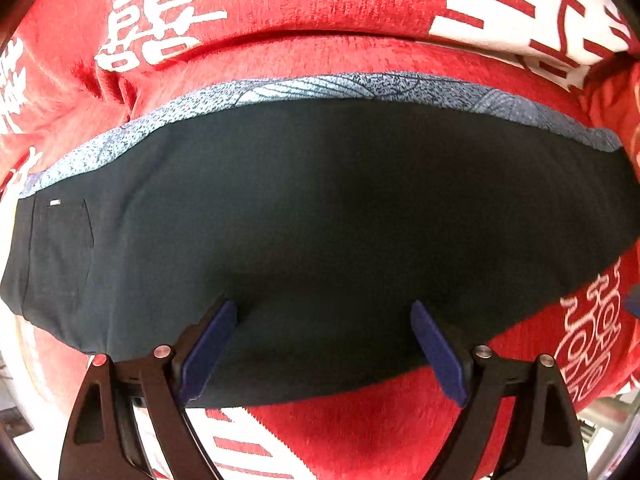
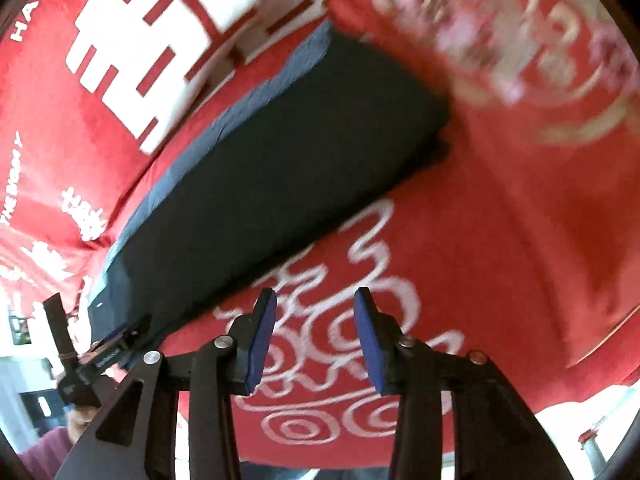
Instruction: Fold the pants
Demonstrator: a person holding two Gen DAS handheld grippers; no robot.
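Left tool [image 1: 324, 312] wide over dark pants [image 1: 320, 220]; right tool [image 2: 316, 300] half-open, empty; red blanket [image 1: 320, 8] beneath.

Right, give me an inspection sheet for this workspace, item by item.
Surface: red plush blanket with white characters, rumpled.
Job's things: dark folded pants, flat, patterned blue-grey strip along the far edge.
Clutter: nothing seen.
Grippers: left claw open, fingertips over the pants' near edge; right claw open and empty over bare blanket, beside the pants.
Cables: nothing seen.
Surroundings: a maroon sleeve at the lower left of the right wrist view; otherwise too blurred to tell.
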